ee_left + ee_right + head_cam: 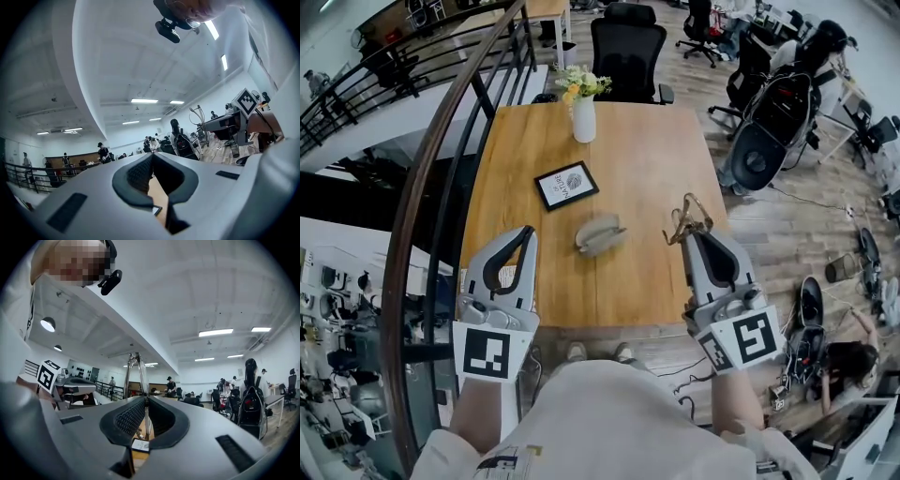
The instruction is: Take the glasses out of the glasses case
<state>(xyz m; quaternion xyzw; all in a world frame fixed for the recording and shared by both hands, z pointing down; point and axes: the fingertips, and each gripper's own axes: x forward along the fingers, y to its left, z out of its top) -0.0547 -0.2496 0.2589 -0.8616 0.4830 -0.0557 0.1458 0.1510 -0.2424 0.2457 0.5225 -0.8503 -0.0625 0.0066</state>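
Note:
The grey glasses case (600, 234) lies on the wooden table (647, 150), near its middle. Right of it, above the table's right edge, my right gripper (688, 234) is shut on the thin-framed glasses (686, 217), which stand up out of its tips. In the right gripper view the glasses (136, 373) rise between the closed pads of my right gripper (146, 400). My left gripper (528, 231) hovers over the table's near left corner, left of the case, shut with nothing in it. Its pads (140, 176) meet in the left gripper view.
A white vase with flowers (583, 117) stands at the table's far end, and a black-framed card (566, 186) lies just beyond the case. A black office chair (628, 47) sits behind the table. A dark railing (441, 169) runs along the left side.

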